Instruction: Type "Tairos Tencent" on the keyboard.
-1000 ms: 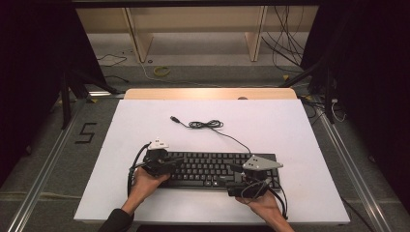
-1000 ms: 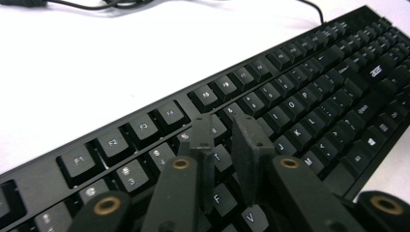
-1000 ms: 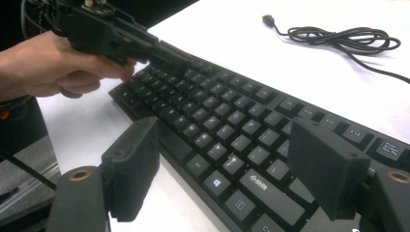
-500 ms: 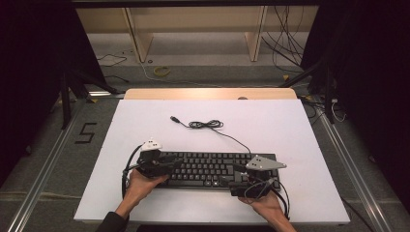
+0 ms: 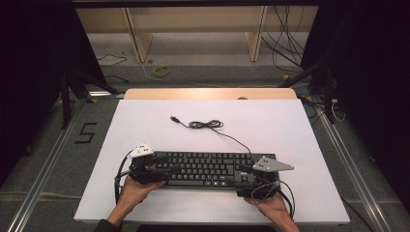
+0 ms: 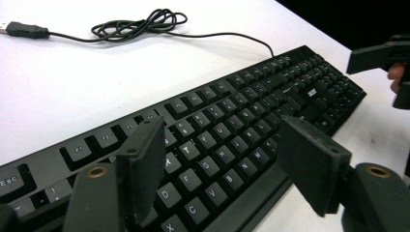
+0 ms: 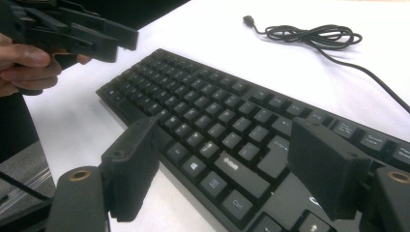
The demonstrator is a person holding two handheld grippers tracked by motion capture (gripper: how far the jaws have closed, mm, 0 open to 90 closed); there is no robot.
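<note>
White table [image 5: 300, 145], black full-size plastic keyboard [image 5: 208, 169] lying flat.
Left gripper [image 6: 222, 169] and right gripper [image 7: 227, 174]: jaws apart over its ends, thin cable [image 5: 205, 124] coiled behind.

The keyboard [image 5: 205, 169] lies on the table [image 5: 290, 130], near the front edge. Its cable [image 5: 208, 124] lies behind it, farther back.

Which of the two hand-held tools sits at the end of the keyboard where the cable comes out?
The right tool. The cable leaves the keyboard at its back edge near that end; the left tool is at the opposite end.
</note>
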